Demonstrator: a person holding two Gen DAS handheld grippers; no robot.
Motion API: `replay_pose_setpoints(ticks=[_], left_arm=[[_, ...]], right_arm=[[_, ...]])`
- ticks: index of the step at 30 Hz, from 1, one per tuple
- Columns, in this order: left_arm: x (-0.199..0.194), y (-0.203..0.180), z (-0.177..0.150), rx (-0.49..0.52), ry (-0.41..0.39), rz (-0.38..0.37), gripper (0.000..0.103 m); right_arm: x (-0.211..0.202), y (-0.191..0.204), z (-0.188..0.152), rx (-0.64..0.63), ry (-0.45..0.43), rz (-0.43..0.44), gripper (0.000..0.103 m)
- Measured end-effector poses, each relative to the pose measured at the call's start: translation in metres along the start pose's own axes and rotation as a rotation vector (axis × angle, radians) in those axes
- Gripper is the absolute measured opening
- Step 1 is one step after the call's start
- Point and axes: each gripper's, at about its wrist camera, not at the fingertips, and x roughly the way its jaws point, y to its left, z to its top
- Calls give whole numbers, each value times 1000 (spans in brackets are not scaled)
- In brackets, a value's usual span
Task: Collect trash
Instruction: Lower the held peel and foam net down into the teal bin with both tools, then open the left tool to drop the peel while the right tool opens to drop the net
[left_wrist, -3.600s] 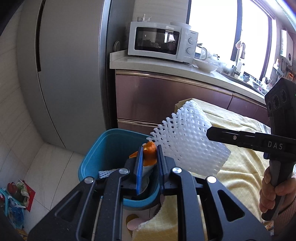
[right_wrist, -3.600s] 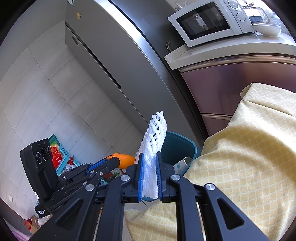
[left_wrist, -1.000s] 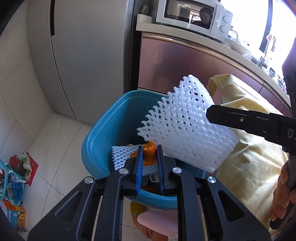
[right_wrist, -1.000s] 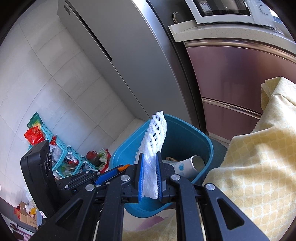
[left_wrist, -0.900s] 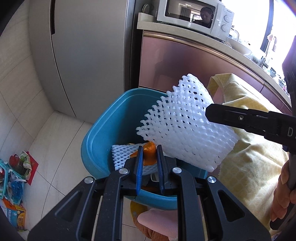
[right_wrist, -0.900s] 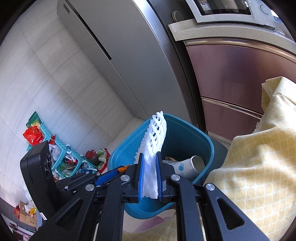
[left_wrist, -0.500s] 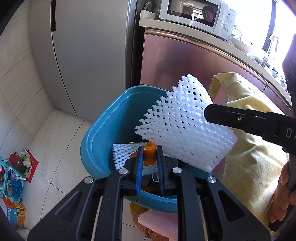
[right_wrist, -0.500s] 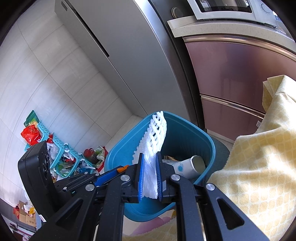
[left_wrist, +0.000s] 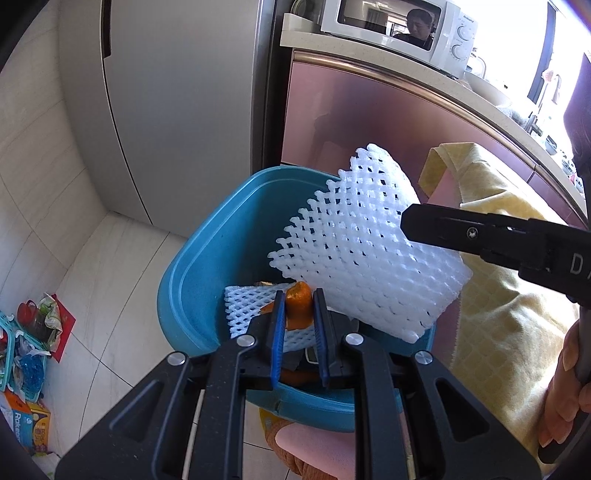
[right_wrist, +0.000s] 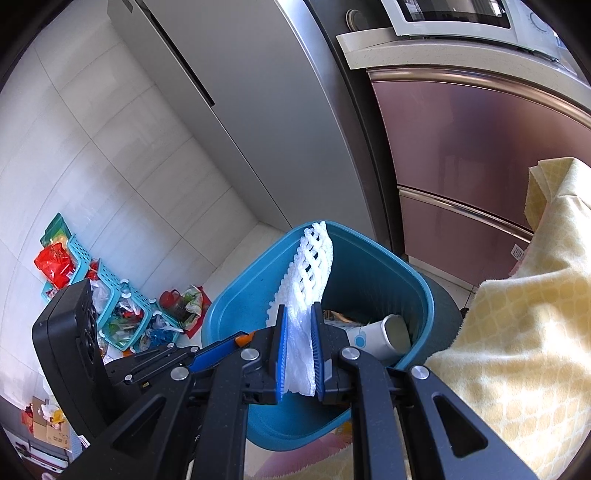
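A blue trash bin (left_wrist: 192, 273) (right_wrist: 417, 291) stands on the floor below both grippers. My left gripper (left_wrist: 299, 314) is shut on a piece of orange peel (left_wrist: 298, 303) above the bin's opening. My right gripper (right_wrist: 298, 332) is shut on a white foam fruit net (right_wrist: 308, 291) (left_wrist: 365, 258), which hangs over the bin. In the left wrist view the right gripper's black finger (left_wrist: 480, 232) reaches in from the right. Inside the bin lie another white foam net (left_wrist: 243, 306) and a paper cup (right_wrist: 384, 332).
A grey fridge (left_wrist: 177, 103) and pink-fronted cabinets (right_wrist: 480, 147) stand behind the bin, with a microwave (left_wrist: 399, 29) on the counter. A yellow cloth (right_wrist: 528, 332) covers the table at the right. Baskets of clutter (right_wrist: 110, 314) sit on the tiled floor at the left.
Both grippers have barely moved over the last second and still hold the peel and the foam net above the bin. Compared with the oldest frames, both now point further down into the bin.
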Motion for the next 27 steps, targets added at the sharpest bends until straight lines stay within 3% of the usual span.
replay_pose_setpoints(ticks=[14, 18, 21, 27], left_arm=[[18, 10, 2, -37, 49, -35, 16], [21, 10, 3, -47, 52, -38, 28], [20, 12, 2, -53, 49, -37, 30], [10, 15, -2, -62, 30, -42, 36]], right_arm=[[24, 1, 10, 32, 67, -10, 14], [29, -1, 13, 50, 70, -13, 16], [29, -5, 13, 62, 68, -6, 22], [21, -11, 9, 67, 51, 8, 24]])
